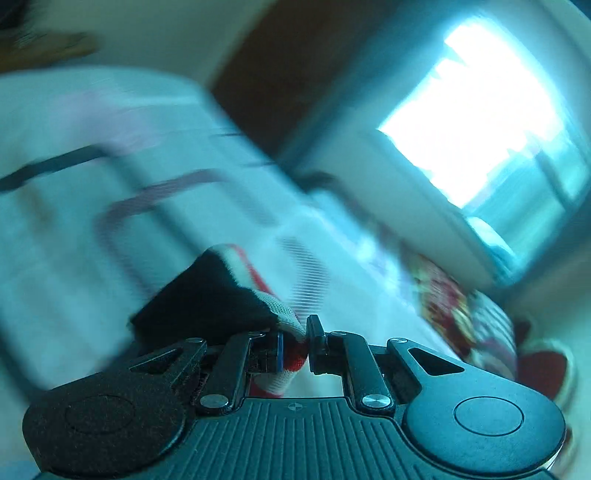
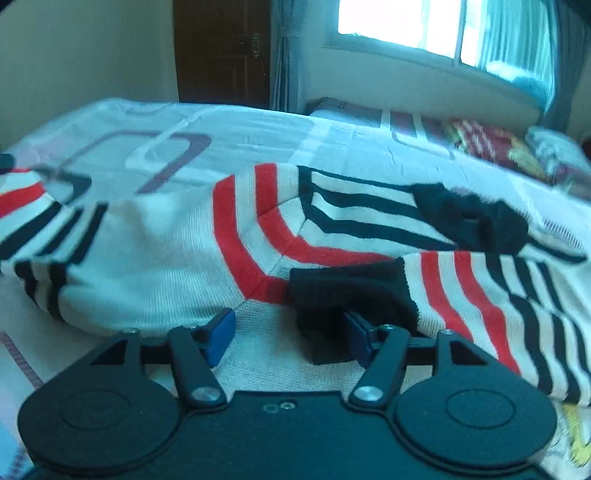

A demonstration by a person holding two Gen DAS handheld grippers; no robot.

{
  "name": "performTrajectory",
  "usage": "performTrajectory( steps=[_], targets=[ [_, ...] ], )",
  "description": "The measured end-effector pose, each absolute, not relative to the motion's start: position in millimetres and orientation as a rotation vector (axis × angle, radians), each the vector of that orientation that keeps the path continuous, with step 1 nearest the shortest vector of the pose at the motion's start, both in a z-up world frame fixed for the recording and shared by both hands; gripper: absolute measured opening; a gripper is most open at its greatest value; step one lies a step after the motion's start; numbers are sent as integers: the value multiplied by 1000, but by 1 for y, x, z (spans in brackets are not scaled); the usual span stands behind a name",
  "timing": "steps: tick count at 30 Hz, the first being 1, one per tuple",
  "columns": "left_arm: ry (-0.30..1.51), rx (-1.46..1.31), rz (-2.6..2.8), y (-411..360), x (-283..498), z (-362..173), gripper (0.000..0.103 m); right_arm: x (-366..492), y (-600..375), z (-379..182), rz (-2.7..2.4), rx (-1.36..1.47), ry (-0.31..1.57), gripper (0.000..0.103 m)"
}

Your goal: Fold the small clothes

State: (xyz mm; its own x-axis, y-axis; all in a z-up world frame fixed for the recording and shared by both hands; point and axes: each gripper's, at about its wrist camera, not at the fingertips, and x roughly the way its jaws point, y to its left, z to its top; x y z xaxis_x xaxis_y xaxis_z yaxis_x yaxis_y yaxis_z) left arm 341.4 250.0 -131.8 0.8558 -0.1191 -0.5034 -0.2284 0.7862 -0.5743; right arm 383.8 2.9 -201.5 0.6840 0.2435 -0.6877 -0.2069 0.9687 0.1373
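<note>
On the bed (image 2: pixel 258 125), the striped sweater (image 2: pixel 166 258) lay crumpled; its edge was pinched by the left gripper (image 1: pixel 295 341), while the right gripper (image 2: pixel 288 332) was held spread above the fabric. That thin pinch could be lost if pulled quickly.

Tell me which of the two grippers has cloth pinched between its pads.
The left gripper: its pads pinch the red, white and black striped knit garment. The right gripper stands open over it.

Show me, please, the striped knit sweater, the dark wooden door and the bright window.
Striped knit sweater (image 2: pixel 155 258): right wrist view, its white body.
Dark wooden door (image 2: pixel 221 51): right wrist view, its middle panel.
Bright window (image 2: pixel 399 22): right wrist view, its pane.
</note>
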Motion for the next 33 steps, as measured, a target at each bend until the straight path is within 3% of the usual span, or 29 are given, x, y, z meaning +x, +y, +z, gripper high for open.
performTrajectory(
  steps=[5, 13, 15, 20, 28, 31, 33],
  targets=[
    [593, -564, -205, 137, 389, -114, 12, 366, -57, -173, 192, 175, 704, 58],
    [864, -370, -469, -45, 426, -162, 13, 342, -168, -174, 49, 262, 728, 60],
    [919, -373, -465, -54, 420, -169, 13, 338, -185, -180, 50, 310, 748, 61],
    [851, -338, -473, -56, 406, -138, 13, 340, -203, -189, 98, 421, 761, 67],
    [806, -309, -182, 43, 406, -142, 13, 373, -209, -199, 122, 554, 794, 68],
    [805, -319, -72, 79, 405, -152, 13, 389, -205, -207, 116, 594, 806, 58],
    [805, -340, -19, 98, 406, -158, 13, 399, -200, -210, 114, 589, 807, 28]
  ],
)
